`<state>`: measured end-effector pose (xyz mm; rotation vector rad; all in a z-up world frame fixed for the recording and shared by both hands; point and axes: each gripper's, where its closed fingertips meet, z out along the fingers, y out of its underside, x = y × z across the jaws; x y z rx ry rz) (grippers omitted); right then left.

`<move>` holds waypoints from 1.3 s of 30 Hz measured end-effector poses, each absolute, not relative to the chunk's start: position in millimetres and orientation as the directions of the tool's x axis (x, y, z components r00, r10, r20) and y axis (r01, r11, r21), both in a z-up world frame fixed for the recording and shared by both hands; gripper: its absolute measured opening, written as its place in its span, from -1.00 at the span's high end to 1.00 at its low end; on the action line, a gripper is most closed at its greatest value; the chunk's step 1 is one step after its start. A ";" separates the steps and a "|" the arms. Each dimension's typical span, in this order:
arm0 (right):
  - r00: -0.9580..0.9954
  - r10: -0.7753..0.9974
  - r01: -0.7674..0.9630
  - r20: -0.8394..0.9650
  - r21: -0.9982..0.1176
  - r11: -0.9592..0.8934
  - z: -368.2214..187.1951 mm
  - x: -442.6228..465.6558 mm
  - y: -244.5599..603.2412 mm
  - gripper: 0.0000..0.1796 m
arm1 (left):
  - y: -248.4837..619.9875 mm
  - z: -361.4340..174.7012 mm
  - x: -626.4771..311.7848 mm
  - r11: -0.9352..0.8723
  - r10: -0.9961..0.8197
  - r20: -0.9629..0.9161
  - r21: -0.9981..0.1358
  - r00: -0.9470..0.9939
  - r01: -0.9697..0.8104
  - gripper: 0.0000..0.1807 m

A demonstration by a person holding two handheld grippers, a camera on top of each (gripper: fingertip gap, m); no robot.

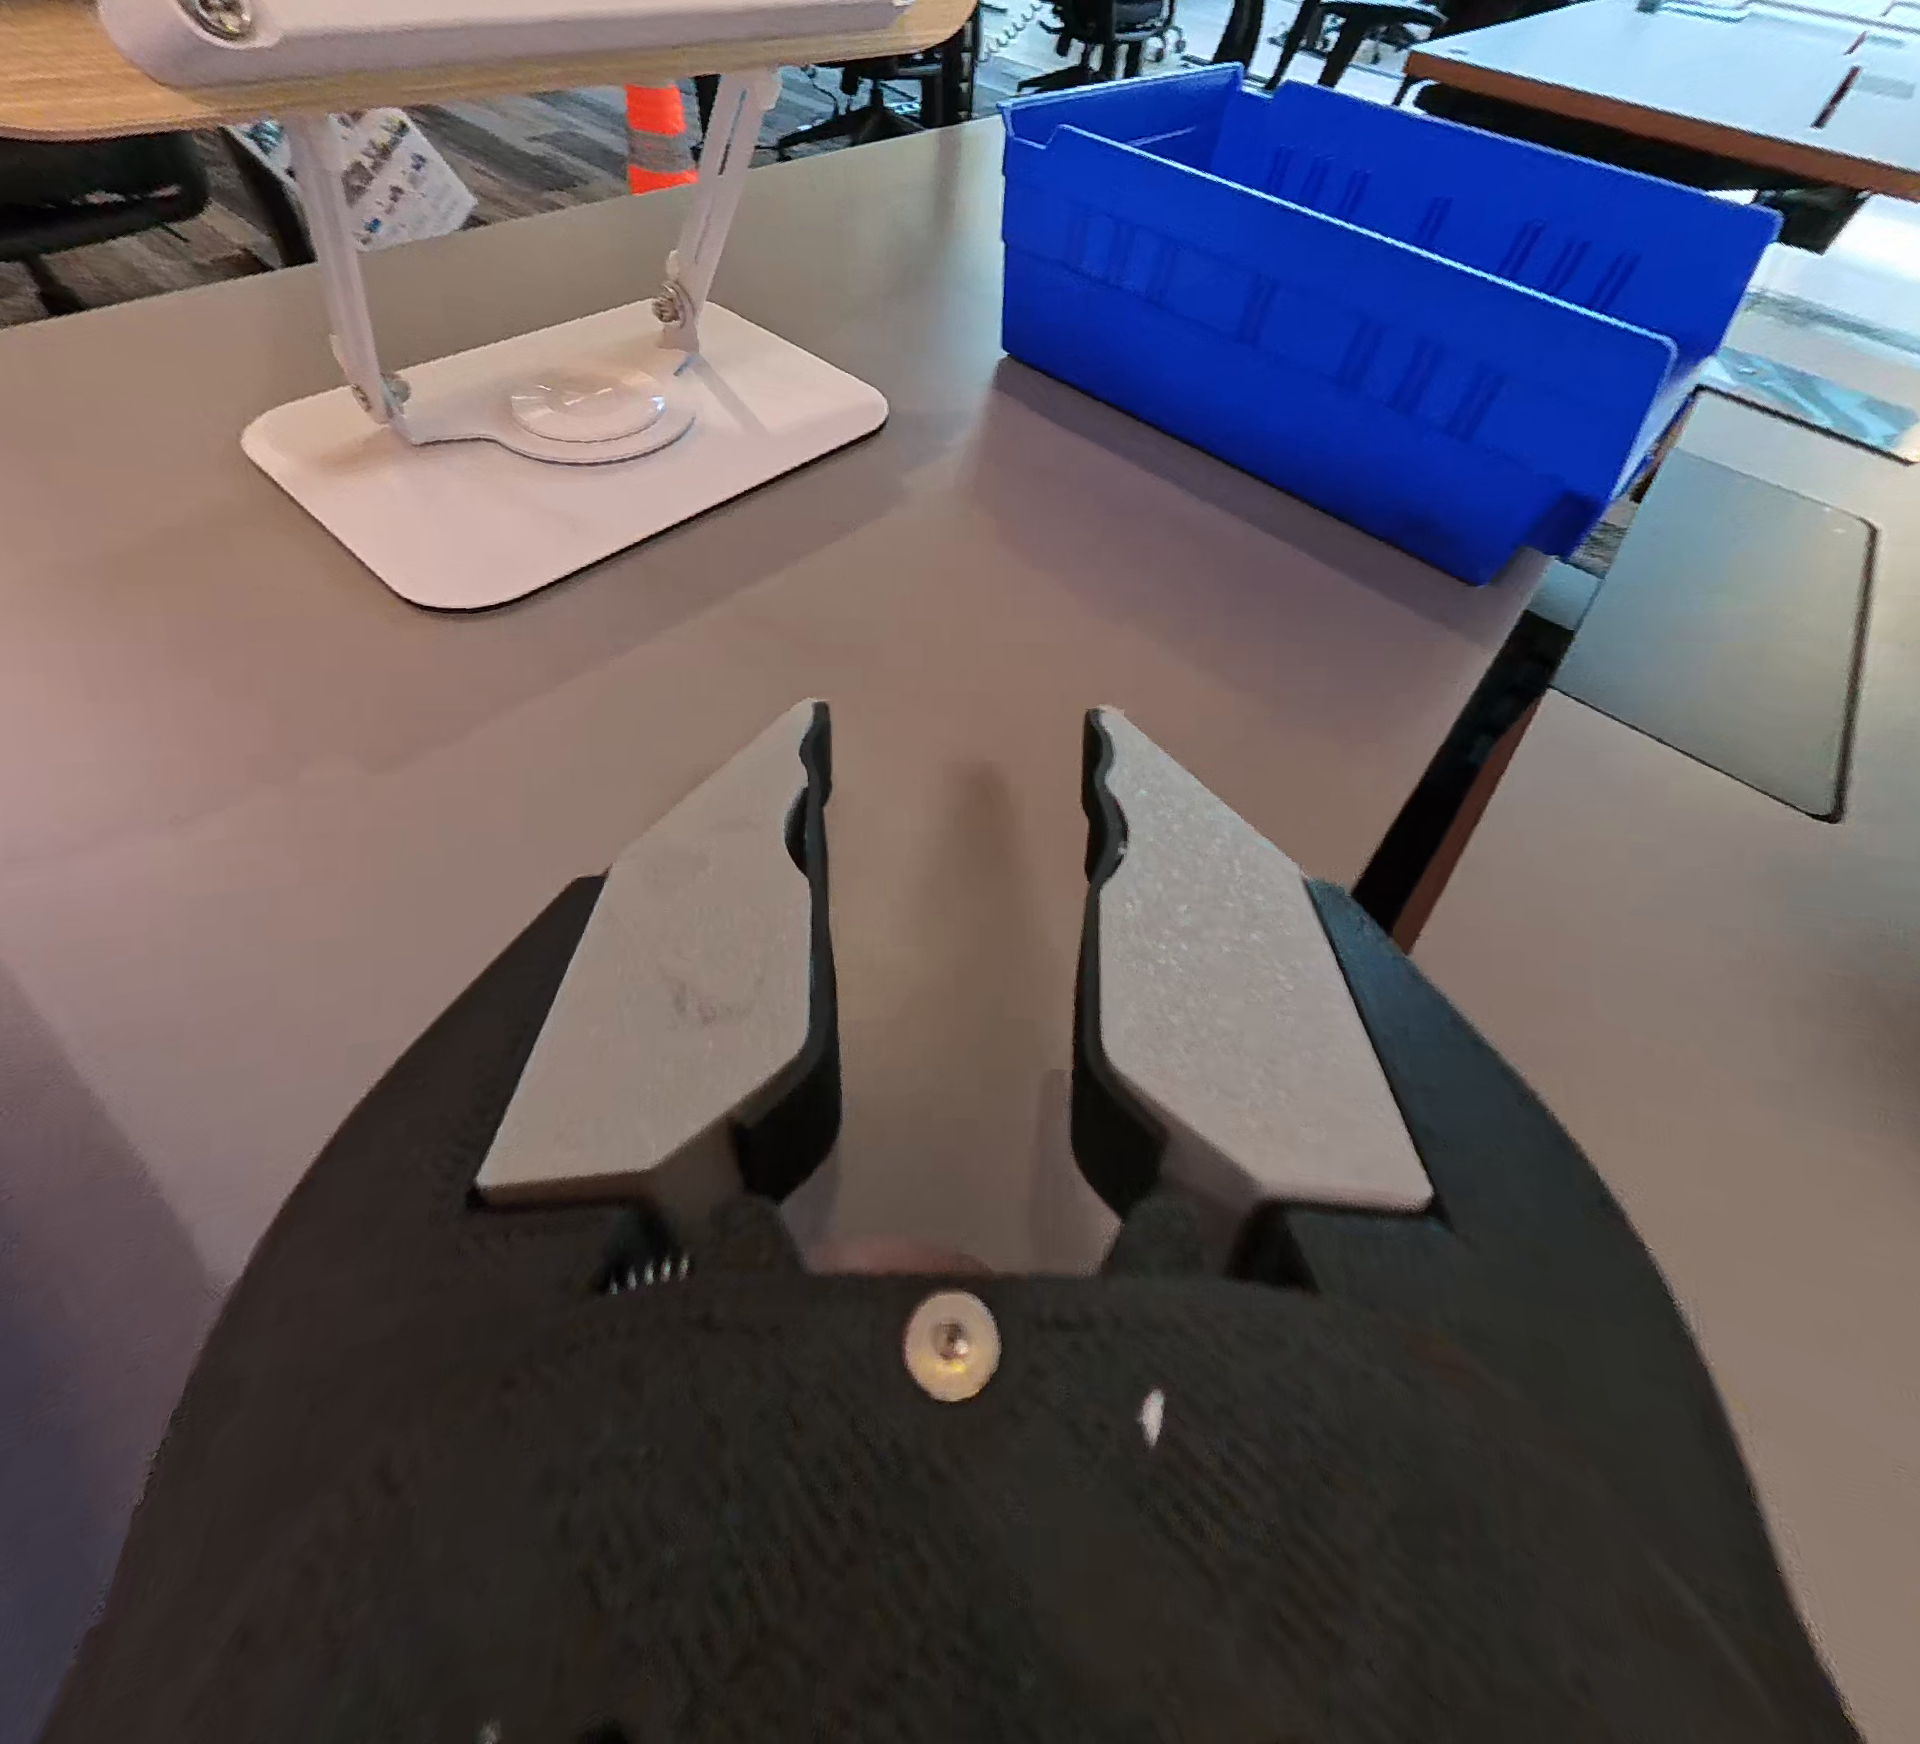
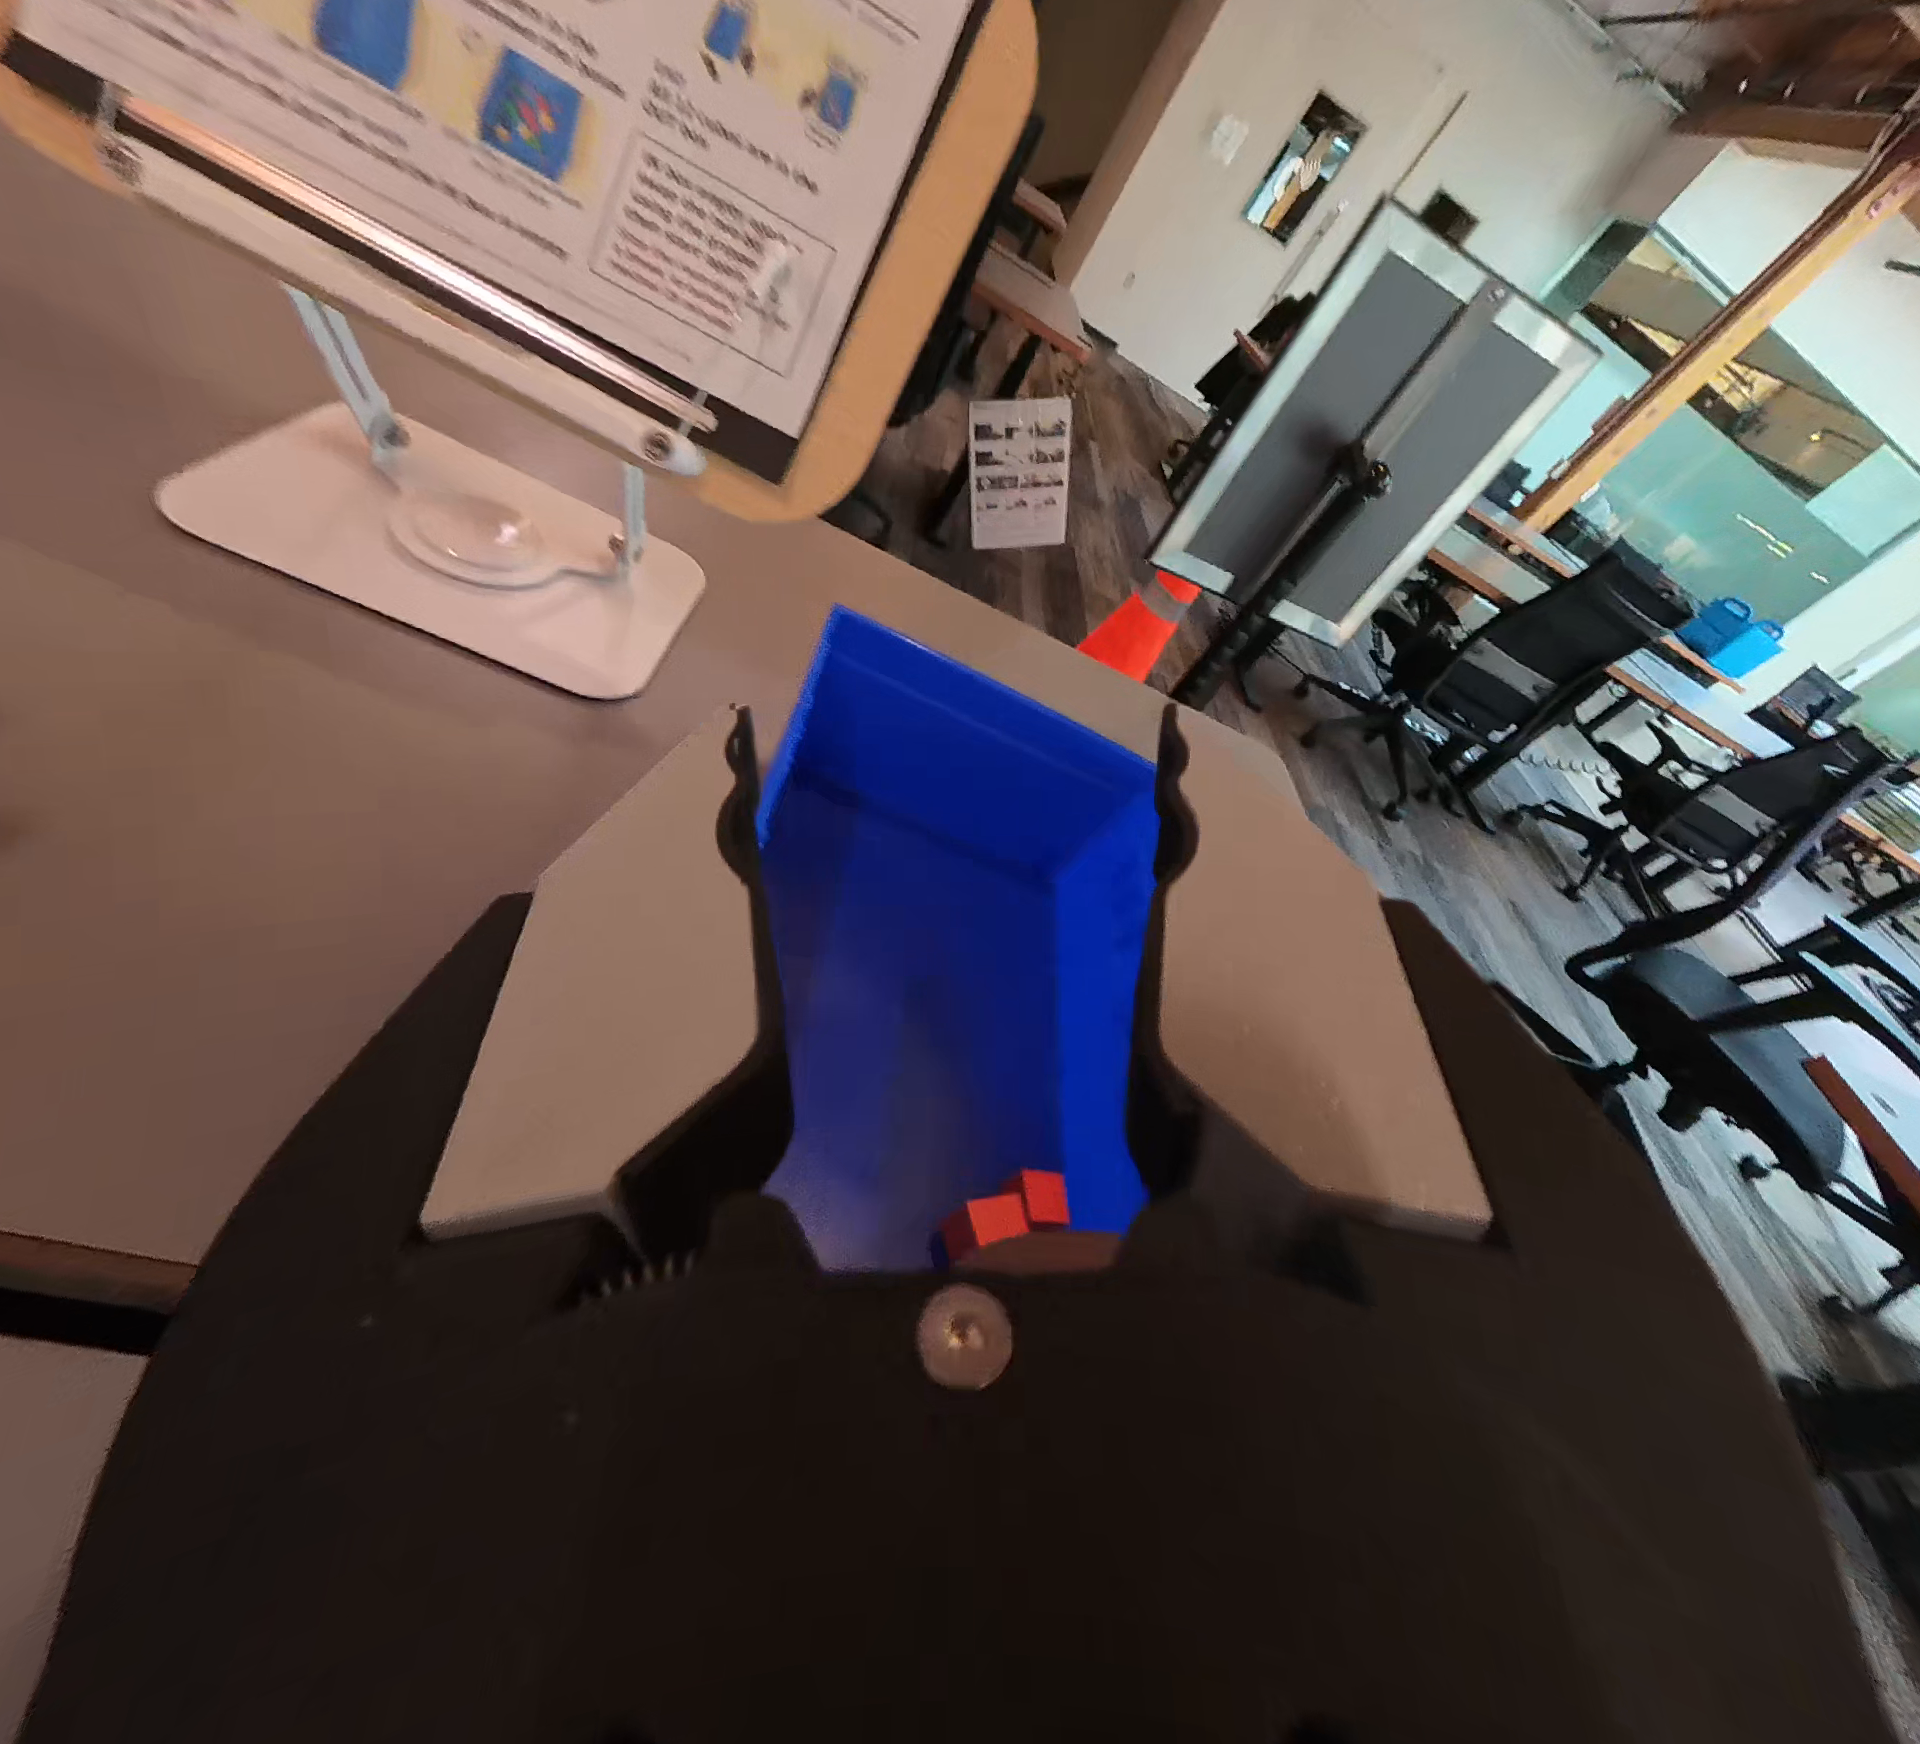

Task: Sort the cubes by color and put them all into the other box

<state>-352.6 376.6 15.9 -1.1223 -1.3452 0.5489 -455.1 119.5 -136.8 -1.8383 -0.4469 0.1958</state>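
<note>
Right gripper [image 2: 956, 738] wide open, empty, above blue bin [image 2: 935, 967]; red cubes [image 2: 1013, 1211] near its base. Dip lower, straddle one cube only. Left gripper [image 1: 956, 728] half-open, empty, over table [image 1: 312, 759].

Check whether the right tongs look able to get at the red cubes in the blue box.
Probably yes: the right tongs are open above the blue box, and the red cubes lie uncovered on its floor.

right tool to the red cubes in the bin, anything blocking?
Nothing visible. The right tool hangs open above the blue bin, and the red cubes lie uncovered on its floor near the fingers' base; part of the pile hides behind the tool body.
</note>
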 end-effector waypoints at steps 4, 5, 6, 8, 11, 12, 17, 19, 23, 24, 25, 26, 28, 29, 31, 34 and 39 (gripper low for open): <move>0.142 0.879 0.207 0.456 -0.882 0.424 17.1 -370.9 327.8 0.06 | 117.0 -138.9 -462.5 -0.259 0.444 0.062 -0.946 0.894 0.194 0.43; 0.127 0.882 0.185 0.453 -0.885 0.427 15.7 -377.4 315.0 0.06 | 115.7 -139.4 -464.8 -0.262 0.458 0.055 -0.946 0.888 0.193 0.42; 0.118 0.885 0.162 0.450 -0.888 0.430 14.3 -384.6 303.2 0.05 | 114.4 -139.4 -466.9 -0.263 0.470 0.047 -0.946 0.882 0.190 0.40; 0.087 0.892 0.131 0.443 -0.893 0.431 7.6 -400.4 277.4 0.05 | 112.5 -138.6 -469.4 -0.263 0.483 0.034 -0.947 0.875 0.182 0.39; 0.016 0.911 0.110 0.412 -0.906 0.408 -10.1 -425.2 236.7 0.05 | 111.4 -138.6 -471.0 -0.261 0.491 0.031 -0.948 0.871 0.181 0.39; -0.004 0.917 0.108 0.400 -0.911 0.398 -17.5 -433.5 224.7 0.05 | 110.9 -139.6 -471.9 -0.264 0.494 0.030 -0.947 0.869 0.183 0.39; -0.087 0.943 0.129 0.321 -0.935 0.331 -72.4 -476.9 185.2 0.04 | 105.2 -143.9 -481.0 -0.278 0.541 0.010 -0.941 0.841 0.190 0.37; -0.110 0.957 0.161 0.270 -0.945 0.285 -99.5 -492.4 179.8 0.04 | 101.8 -146.5 -486.0 -0.295 0.566 -0.014 -0.937 0.824 0.186 0.34; -0.146 0.950 0.192 0.277 -0.934 0.302 -126.6 -507.1 177.3 0.07 | 99.9 -152.3 -490.9 -0.329 0.591 -0.059 -0.928 0.804 0.174 0.28; -0.134 0.942 0.176 0.309 -0.928 0.330 -127.7 -508.4 180.2 0.09 | 99.8 -153.9 -491.6 -0.340 0.596 -0.070 -0.925 0.800 0.172 0.28; -0.128 0.934 0.163 0.335 -0.921 0.353 -129.5 -509.0 182.1 0.11 | 100.0 -155.0 -491.7 -0.350 0.597 -0.080 -0.922 0.798 0.169 0.28; -0.135 0.930 0.162 0.343 -0.918 0.362 -132.6 -509.0 182.4 0.12 | 100.5 -155.3 -491.4 -0.357 0.596 -0.091 -0.920 0.798 0.161 0.27; -0.157 0.934 0.171 0.320 -0.923 0.345 -137.3 -508.1 180.0 0.12 | 100.4 -155.5 -491.9 -0.367 0.601 -0.112 -0.918 0.792 0.148 0.28; -0.163 0.937 0.174 0.310 -0.926 0.336 -137.5 -507.3 179.1 0.12 | 100.2 -156.2 -492.3 -0.372 0.603 -0.120 -0.917 0.788 0.145 0.28; -0.157 0.939 0.164 0.305 -0.930 0.329 -134.6 -505.1 179.3 0.12 | 99.3 -157.0 -493.4 -0.377 0.611 -0.131 -0.915 0.781 0.142 0.28; -0.150 0.939 0.162 0.309 -0.929 0.331 -134.0 -502.3 180.0 0.13 | 98.8 -157.9 -493.6 -0.378 0.618 -0.134 -0.915 0.774 0.143 0.28; -0.146 0.947 0.191 0.287 -0.931 0.312 -141.1 -501.9 182.3 0.13 | 97.6 -160.0 -496.7 -0.387 0.643 -0.164 -0.912 0.748 0.133 0.28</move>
